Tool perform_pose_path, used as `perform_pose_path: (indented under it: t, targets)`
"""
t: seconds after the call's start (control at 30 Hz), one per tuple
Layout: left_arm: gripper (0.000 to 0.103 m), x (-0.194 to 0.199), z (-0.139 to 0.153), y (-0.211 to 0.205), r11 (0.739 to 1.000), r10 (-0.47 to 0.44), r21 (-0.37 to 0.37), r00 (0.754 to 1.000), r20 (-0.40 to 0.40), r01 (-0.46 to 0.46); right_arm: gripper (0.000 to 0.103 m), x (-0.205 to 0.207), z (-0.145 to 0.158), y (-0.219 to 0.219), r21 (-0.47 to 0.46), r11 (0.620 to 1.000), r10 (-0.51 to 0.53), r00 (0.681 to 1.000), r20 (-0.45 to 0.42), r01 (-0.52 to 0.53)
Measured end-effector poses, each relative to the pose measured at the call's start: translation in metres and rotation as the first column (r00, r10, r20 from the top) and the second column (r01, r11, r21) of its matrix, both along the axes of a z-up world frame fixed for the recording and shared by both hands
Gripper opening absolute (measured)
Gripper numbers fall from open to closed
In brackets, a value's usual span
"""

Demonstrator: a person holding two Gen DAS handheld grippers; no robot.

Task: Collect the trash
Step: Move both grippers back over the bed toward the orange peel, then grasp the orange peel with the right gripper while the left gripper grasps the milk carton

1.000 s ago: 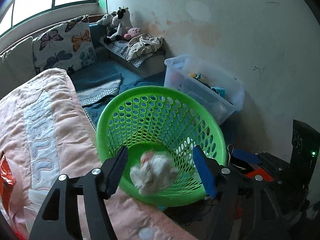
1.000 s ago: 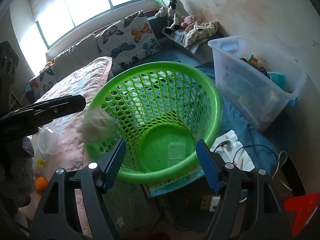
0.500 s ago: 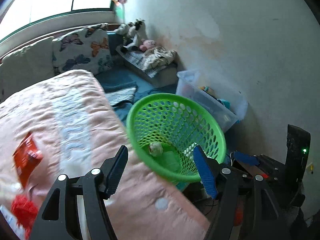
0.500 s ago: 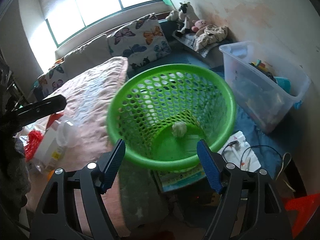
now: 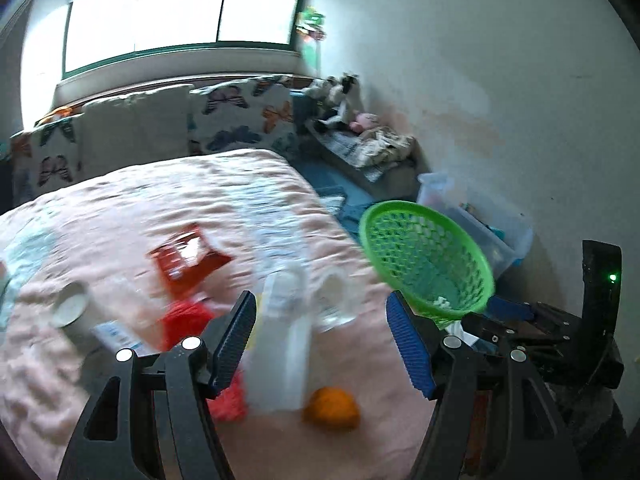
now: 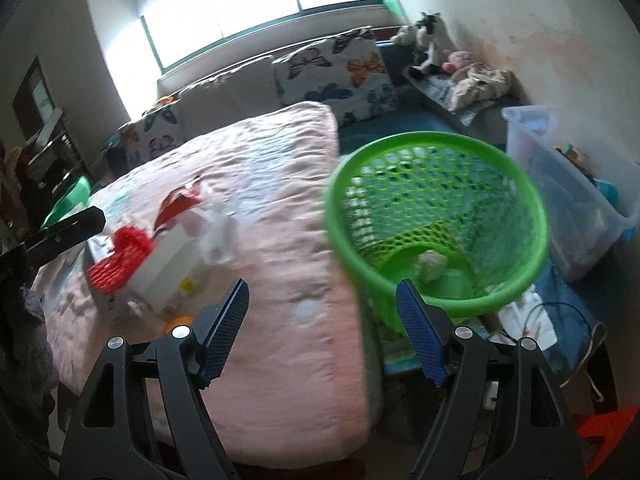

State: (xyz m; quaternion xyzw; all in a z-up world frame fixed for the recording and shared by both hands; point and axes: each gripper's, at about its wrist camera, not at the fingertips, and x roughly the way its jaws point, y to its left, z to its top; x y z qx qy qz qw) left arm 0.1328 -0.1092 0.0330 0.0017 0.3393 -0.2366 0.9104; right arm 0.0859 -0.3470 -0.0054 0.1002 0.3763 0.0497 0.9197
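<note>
The right gripper hangs with jaws wide apart and nothing between them, above the edge of a bed covered by a pink quilt. Beside the bed stands a green perforated basket, a crumpled white wad lying at its bottom. On the quilt's left side sit a red mesh item, a white carton, a red wrapper and blurred clear plastic. A clear storage bin stands by the wall, and butterfly-print cushions line the window.
</note>
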Motion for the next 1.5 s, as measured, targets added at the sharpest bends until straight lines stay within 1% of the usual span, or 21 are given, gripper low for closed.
perform_pose_path:
  t: [0.13, 0.43, 0.63, 0.7, 0.73, 0.9, 0.93, 1.03, 1.1, 1.17, 1.2, 1.33, 1.43, 1.5]
  targets:
    - [0.065, -0.009, 0.0, 0.034, 0.997, 0.074, -0.001, 0.997, 0.013, -0.074, 0.076, -0.001, -0.001, 0.024, -0.004, 0.999, 0.053, 0.999, 0.001, -0.053]
    - [0.067, -0.02, -0.01, 0.085, 0.98, 0.194, -0.033, 0.981, -0.01, -0.194, 0.075, 0.002, -0.013, 0.083, -0.033, 0.98, 0.197, 0.98, -0.032, -0.198]
    - [0.067, -0.022, -0.02, 0.11, 0.97, 0.236, -0.047, 0.971, -0.034, -0.238, 0.07, 0.007, -0.028, 0.111, -0.052, 0.961, 0.267, 0.962, -0.06, -0.27]
    - [0.067, -0.024, -0.024, 0.116, 0.967, 0.247, -0.049, 0.968, -0.042, -0.249, 0.065, 0.01, -0.034, 0.118, -0.064, 0.954, 0.287, 0.955, -0.072, -0.292]
    - [0.067, -0.025, -0.027, 0.119, 0.966, 0.251, -0.051, 0.967, -0.05, -0.253, 0.065, 0.011, -0.036, 0.121, -0.067, 0.951, 0.297, 0.952, -0.077, -0.302]
    - [0.067, -0.026, -0.039, 0.13, 0.958, 0.274, -0.061, 0.958, -0.085, -0.279, 0.061, 0.017, -0.046, 0.13, -0.08, 0.943, 0.316, 0.944, -0.094, -0.323]
    - [0.069, -0.027, -0.04, 0.131, 0.958, 0.276, -0.061, 0.957, -0.088, -0.282, 0.061, 0.018, -0.047, 0.131, -0.082, 0.942, 0.317, 0.943, -0.095, -0.325]
    - [0.073, -0.026, -0.046, 0.134, 0.953, 0.29, -0.064, 0.952, -0.099, -0.297, 0.055, 0.02, -0.053, 0.137, -0.087, 0.934, 0.336, 0.936, -0.103, -0.345]
    - [0.077, -0.024, -0.049, 0.135, 0.948, 0.3, -0.072, 0.947, -0.113, -0.309, 0.051, 0.02, -0.055, 0.14, -0.108, 0.929, 0.342, 0.934, -0.107, -0.353]
    - [0.078, -0.021, -0.051, 0.135, 0.944, 0.308, -0.081, 0.943, -0.128, -0.319, 0.048, 0.02, -0.058, 0.143, -0.129, 0.924, 0.347, 0.932, -0.109, -0.359]
    - [0.078, -0.019, -0.052, 0.135, 0.941, 0.314, -0.083, 0.94, -0.133, -0.327, 0.046, 0.019, -0.059, 0.144, -0.137, 0.922, 0.35, 0.931, -0.107, -0.362]
    - [0.08, -0.009, -0.057, 0.134, 0.925, 0.345, -0.103, 0.923, -0.167, -0.365, 0.045, 0.018, -0.061, 0.145, -0.156, 0.917, 0.355, 0.93, -0.098, -0.367]
    - [0.08, 0.001, -0.061, 0.135, 0.905, 0.378, -0.122, 0.903, -0.203, -0.406, 0.044, 0.018, -0.06, 0.142, -0.145, 0.92, 0.355, 0.93, -0.093, -0.365]
    - [0.08, 0.007, -0.062, 0.138, 0.886, 0.409, -0.135, 0.885, -0.223, -0.443, 0.043, 0.017, -0.06, 0.14, -0.141, 0.921, 0.353, 0.931, -0.091, -0.363]
